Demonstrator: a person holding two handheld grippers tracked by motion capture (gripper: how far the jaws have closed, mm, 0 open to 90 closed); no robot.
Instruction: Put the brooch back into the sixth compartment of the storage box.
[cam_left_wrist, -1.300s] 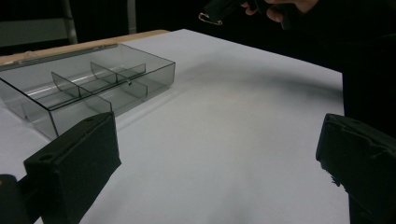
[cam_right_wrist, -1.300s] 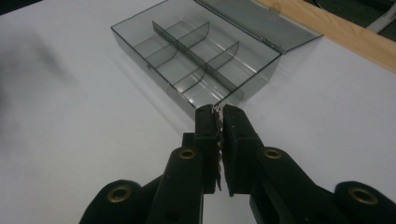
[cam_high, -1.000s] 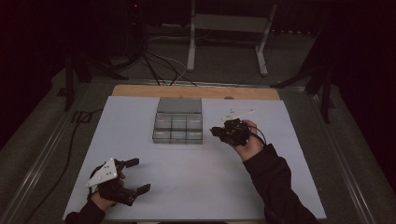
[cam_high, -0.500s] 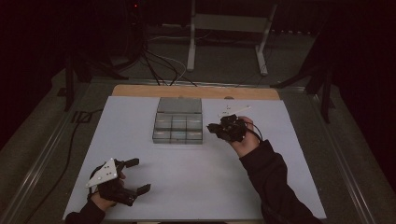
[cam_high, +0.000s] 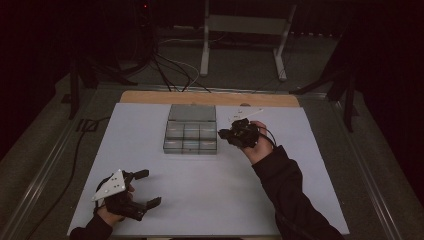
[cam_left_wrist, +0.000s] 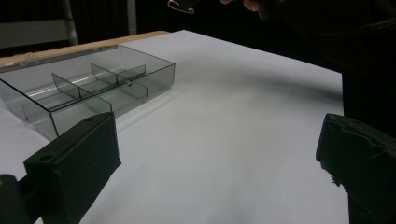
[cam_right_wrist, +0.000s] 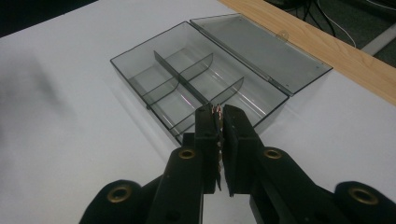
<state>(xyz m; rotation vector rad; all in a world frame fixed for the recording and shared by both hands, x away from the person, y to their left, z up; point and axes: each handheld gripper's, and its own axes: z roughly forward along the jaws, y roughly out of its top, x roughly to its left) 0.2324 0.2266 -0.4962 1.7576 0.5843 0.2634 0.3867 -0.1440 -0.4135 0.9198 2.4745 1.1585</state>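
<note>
The right gripper (cam_high: 223, 134) has moved closer to the clear box (cam_high: 191, 129), pinching a small safety pin (cam_right_wrist: 217, 110). The left gripper (cam_high: 145, 188) stays open on the table (cam_high: 210, 190).

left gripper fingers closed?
No: in the left gripper view the left gripper has its two black fingers set wide apart, with only bare white table between them.

Black two-jaw grippers with brass-ringed screw holes, grey three-cornered top plate (cam_high: 109, 185), dark long sleeve (cam_high: 290, 195).
</note>
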